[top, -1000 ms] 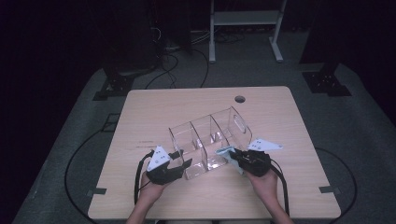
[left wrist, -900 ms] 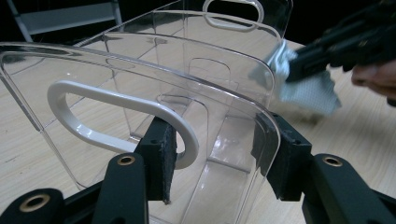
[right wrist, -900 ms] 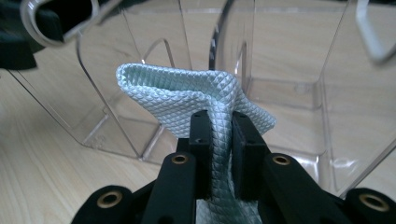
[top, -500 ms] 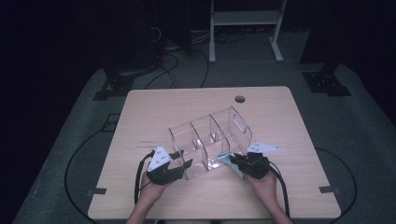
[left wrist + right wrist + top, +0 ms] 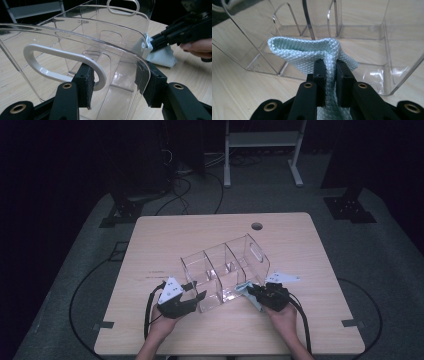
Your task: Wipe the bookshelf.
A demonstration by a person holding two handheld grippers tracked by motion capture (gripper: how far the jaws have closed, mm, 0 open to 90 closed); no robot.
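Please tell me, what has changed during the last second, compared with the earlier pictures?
Almost nothing. The right hand-held gripper, shut on the light blue cloth, shifted slightly along the clear organizer. The left hand-held gripper stayed clamped on the organizer's end wall, and the organizer kept its place.

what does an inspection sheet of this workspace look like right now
surface: light wood table with a round cable hole near its far edge.
job's things: clear plastic organizer with dividers, standing on the table; pale blue cloth against its outer wall.
clutter: nothing seen.
grippers: left hand-held gripper clamped on the organizer's end wall by its handle slot; right hand-held gripper shut on the cloth.
cables: a black cable trails from the left hand-held gripper, another from the right; more lie on the floor beyond the table.
surroundings: dark room, grey floor mat, white frame legs behind.
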